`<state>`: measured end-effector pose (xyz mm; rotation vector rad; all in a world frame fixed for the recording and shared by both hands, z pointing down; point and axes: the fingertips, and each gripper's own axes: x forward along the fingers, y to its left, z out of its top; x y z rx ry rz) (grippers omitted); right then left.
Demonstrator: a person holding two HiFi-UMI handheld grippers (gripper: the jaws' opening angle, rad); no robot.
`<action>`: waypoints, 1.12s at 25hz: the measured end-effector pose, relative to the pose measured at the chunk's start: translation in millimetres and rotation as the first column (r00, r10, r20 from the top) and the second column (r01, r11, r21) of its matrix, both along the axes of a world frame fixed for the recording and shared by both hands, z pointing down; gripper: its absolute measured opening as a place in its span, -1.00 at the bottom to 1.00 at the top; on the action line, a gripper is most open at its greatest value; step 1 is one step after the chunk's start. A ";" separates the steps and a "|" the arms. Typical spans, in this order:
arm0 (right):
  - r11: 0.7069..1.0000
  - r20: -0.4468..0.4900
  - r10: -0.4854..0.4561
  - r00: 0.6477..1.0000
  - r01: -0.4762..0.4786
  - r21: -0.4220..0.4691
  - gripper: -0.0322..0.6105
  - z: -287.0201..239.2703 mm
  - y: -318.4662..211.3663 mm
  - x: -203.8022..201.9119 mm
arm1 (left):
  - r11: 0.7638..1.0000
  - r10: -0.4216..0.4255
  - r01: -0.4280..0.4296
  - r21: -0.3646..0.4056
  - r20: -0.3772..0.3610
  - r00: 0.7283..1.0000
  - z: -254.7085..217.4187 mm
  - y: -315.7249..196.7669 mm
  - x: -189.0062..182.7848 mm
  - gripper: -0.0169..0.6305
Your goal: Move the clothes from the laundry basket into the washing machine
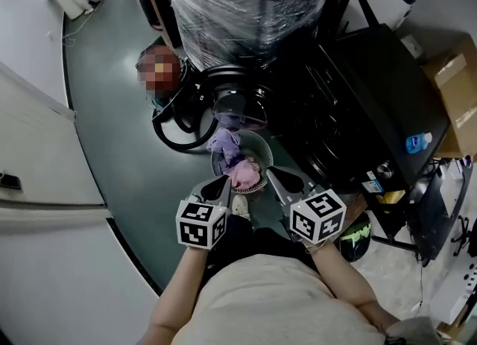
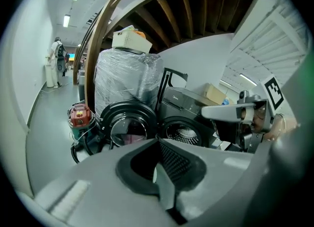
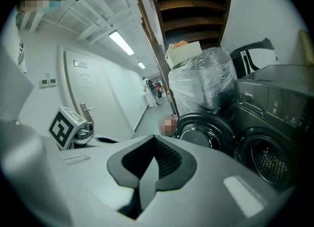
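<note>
Close under the camera, the left claw [image 1: 222, 184] is shut on nothing, poised at the laundry basket [image 1: 265, 150], where the clothes [image 1: 242, 173] lie heaped. On the other side, the right claw [image 1: 277, 178] is likewise closed and empty, seemingly ready to reach in. Beyond, the washing machine [image 2: 184, 132] gapes, its door [image 2: 128, 128] swung left, leaving open room.

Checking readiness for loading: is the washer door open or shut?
Open: the door is swung aside to the left, and the bare drum shows beside it.
</note>
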<state>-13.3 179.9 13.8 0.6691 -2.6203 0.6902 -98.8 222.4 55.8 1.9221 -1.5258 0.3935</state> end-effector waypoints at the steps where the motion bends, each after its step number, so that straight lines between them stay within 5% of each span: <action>1: 1.000 -0.005 -0.003 1.000 0.003 -0.009 -0.82 3.5 -5.5 -6.3 | 1.000 0.013 -0.013 -0.009 -0.008 1.000 3.0 -5.3 -4.1 -0.94; 7: 0.998 -0.022 0.004 1.000 -0.006 -0.061 -0.82 21.9 -30.7 -28.1 | 0.994 0.096 -0.099 -0.051 -0.052 0.994 19.3 -32.9 -17.7 -0.94; 12: 0.996 -0.077 -0.020 0.997 0.013 -0.091 -0.82 45.3 -37.5 -32.6 | 0.988 0.086 -0.093 -0.122 -0.067 0.994 50.3 -38.4 -26.6 -0.94; 23: 0.976 -0.092 -0.026 0.995 0.005 -0.216 -0.82 150.2 -62.0 -46.0 | 0.966 -0.088 0.092 -0.241 0.027 0.996 160.7 -62.5 -58.6 -0.82; 28: 0.974 -0.140 -0.020 0.990 -0.013 -0.226 -0.82 226.5 -76.8 -43.2 | 0.970 -0.076 0.073 -0.233 -0.005 0.997 232.3 -81.1 -55.1 -0.92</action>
